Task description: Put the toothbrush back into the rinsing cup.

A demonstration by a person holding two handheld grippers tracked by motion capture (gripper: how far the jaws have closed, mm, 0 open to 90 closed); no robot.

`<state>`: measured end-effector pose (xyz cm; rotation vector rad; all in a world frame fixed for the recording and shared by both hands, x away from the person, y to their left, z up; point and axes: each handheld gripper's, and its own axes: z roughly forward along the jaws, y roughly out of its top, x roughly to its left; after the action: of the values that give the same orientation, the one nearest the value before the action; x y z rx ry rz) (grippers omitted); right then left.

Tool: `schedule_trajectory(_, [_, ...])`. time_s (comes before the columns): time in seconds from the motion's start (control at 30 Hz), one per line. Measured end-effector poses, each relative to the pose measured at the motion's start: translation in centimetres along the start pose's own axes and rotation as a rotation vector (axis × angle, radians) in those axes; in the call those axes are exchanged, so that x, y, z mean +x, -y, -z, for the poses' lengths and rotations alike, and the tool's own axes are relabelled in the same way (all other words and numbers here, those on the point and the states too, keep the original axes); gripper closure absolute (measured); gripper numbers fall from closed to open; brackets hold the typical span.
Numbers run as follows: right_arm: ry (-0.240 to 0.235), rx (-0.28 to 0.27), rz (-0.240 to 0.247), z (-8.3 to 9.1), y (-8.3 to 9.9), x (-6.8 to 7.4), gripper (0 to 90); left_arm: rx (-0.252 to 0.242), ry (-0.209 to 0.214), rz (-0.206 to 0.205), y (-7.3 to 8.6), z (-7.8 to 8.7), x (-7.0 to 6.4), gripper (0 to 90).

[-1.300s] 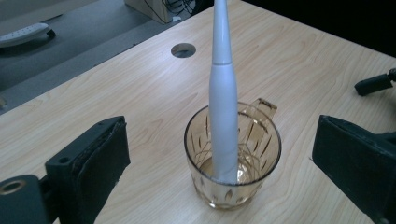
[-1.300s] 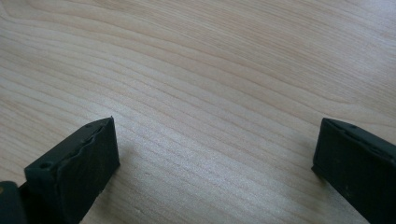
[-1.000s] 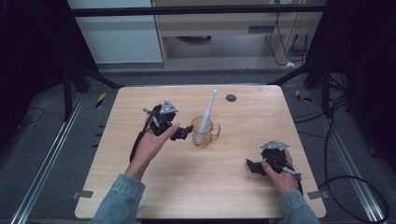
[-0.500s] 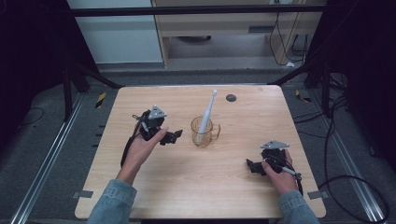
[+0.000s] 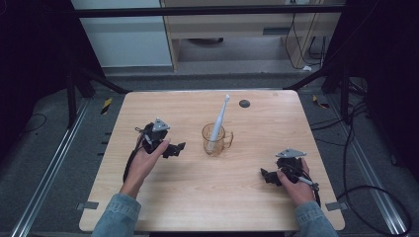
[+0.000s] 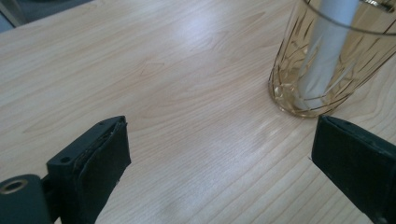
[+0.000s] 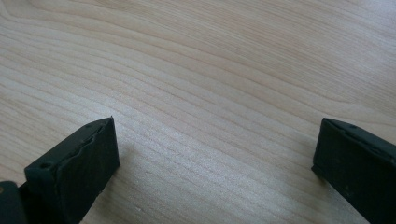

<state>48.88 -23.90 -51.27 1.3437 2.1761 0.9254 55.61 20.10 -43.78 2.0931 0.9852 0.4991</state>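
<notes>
Now the left gripper [image 5: 174,149], jaws spread and empty like the right gripper [image 5: 269,176], is drawn back from the glass mug [image 5: 216,139], the toothbrush [image 5: 219,120] left inside

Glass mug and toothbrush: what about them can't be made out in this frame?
- Left gripper view: the glass mug is cut by the top and right edges, so its rim and handle are out of frame.
- Same view: the toothbrush shows just its lower handle; the head is past the top edge.
- High view: the toothbrush's bristles are too small to make out.
- High view: dark round spot on the table, too small to identify.
</notes>
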Motion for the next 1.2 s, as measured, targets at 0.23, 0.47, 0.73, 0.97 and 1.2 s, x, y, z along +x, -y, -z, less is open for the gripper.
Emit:
schedule_trajectory(0.23, [0.000,0.000,0.000,0.0,0.0,0.0,0.4,0.015,-0.014,0.023,1.2,0.0,0.8,3.9])
schedule_trajectory(0.47, [0.000,0.000,-0.001,0.0,0.0,0.0,0.4,0.025,-0.032,0.051,2.5,0.1,1.7,4.4])
schedule_trajectory(0.73, [0.000,0.000,0.000,0.0,0.0,0.0,0.4,0.043,-0.049,0.072,3.8,0.3,2.5,4.9])
schedule_trajectory(0.97, [0.001,0.001,-0.003,0.0,0.0,0.0,0.4,0.059,-0.082,0.116,5.2,0.3,3.9,5.5])
schedule_trajectory(1.2, [0.001,0.000,-0.001,0.0,0.0,0.0,0.4,0.076,-0.113,0.150,6.4,0.4,5.1,6.2])
